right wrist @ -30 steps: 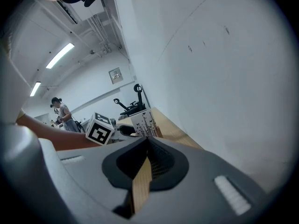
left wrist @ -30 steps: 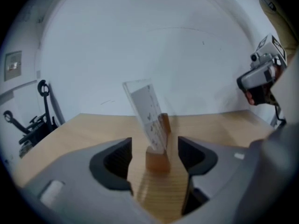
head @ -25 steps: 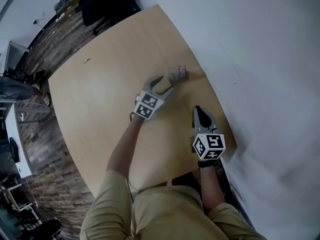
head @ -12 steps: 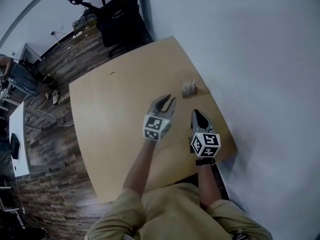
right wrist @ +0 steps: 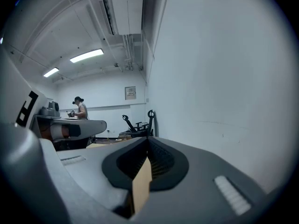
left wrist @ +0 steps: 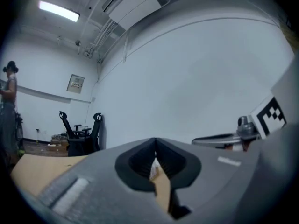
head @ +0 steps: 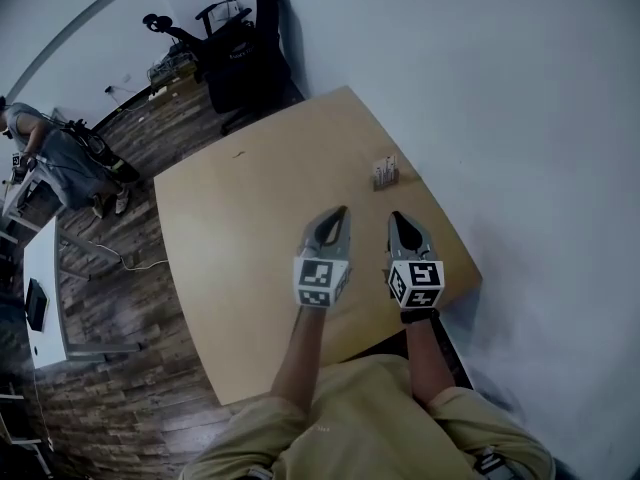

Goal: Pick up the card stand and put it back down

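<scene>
The small card stand [head: 385, 172] stands on the light wooden table [head: 240, 228] near its far right edge, close to the white wall. In the head view my left gripper [head: 339, 211] hangs over the table well short of the stand, its jaws together with nothing in them. Beside it my right gripper [head: 395, 217] is likewise shut and empty, nearer the table's right edge. In the left gripper view the stand [left wrist: 153, 169] shows as a pale sliver through the gap behind the closed tips [left wrist: 155, 140]. The right gripper view shows its tips [right wrist: 148, 140] meeting, with bare table below.
A white wall [head: 520, 118] runs along the table's right side. Black office chairs [head: 235, 53] stand beyond the far corner on the wooden floor. A person [head: 55, 158] stands by a white desk [head: 40, 298] at the far left. The table's front edge is near my body.
My left gripper has pulled back from the card stand towards me and its jaws have gone from wide open to shut. The stand stays on the table. The view has shifted.
</scene>
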